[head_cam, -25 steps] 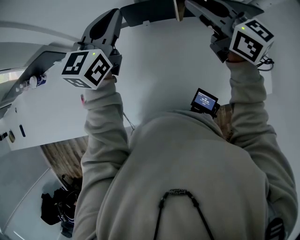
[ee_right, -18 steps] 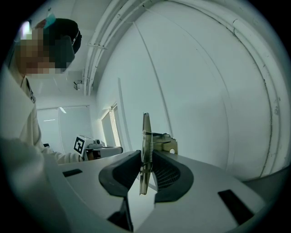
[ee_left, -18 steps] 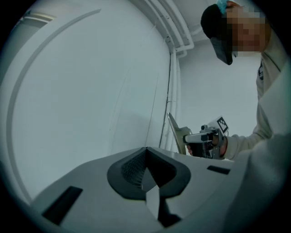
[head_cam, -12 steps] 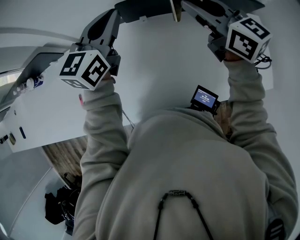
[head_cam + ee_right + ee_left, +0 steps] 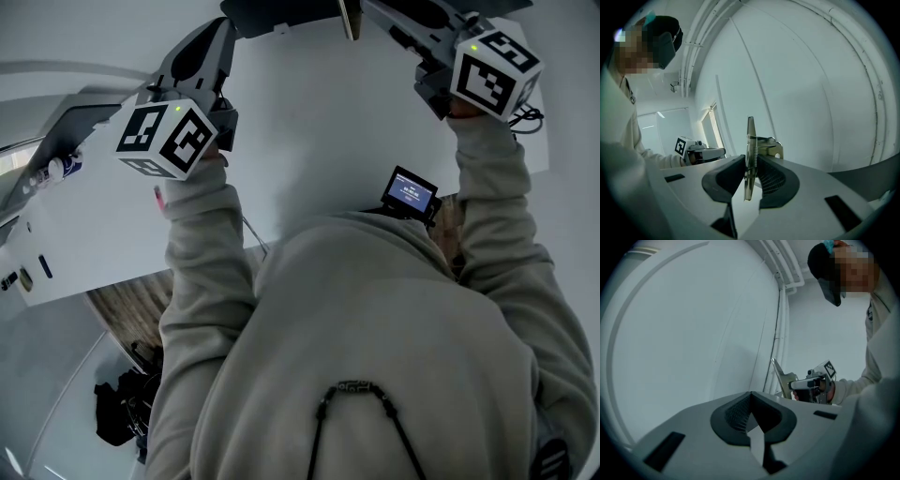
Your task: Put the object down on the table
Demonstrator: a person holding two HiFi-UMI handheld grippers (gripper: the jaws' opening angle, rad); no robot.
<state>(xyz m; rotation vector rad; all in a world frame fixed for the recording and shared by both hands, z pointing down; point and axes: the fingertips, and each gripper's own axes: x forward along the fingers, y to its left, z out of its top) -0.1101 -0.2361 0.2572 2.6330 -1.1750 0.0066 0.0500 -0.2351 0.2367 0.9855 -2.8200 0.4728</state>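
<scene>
Board: a thin flat board (image 5: 750, 133) with a metal spring clip, standing on edge in the right gripper's grasp. In the head view it shows edge-on at the top of the frame, over the white surface.
Right gripper: the right gripper (image 5: 751, 160) points close to level. Its fingers (image 5: 776, 180) are closed most of the way, and both press on the board's two faces.
Left gripper: the left gripper (image 5: 750, 397) is held up beside the right one, apart from the board. Its fingers (image 5: 733, 413) meet at the tips, with nothing between them.
Surface: a white surface (image 5: 309, 141) lies below both grippers. No view shows whether the board's lower edge touches it.
Person: wears a grey hooded top, with both sleeves (image 5: 202, 244) reaching forward and one gripper in each hand.
Small device: a black device with a lit screen (image 5: 410, 196) sits just beside the right sleeve.
Wall: a pale wall with pipes (image 5: 780, 296) running down it stands behind the grippers.
</scene>
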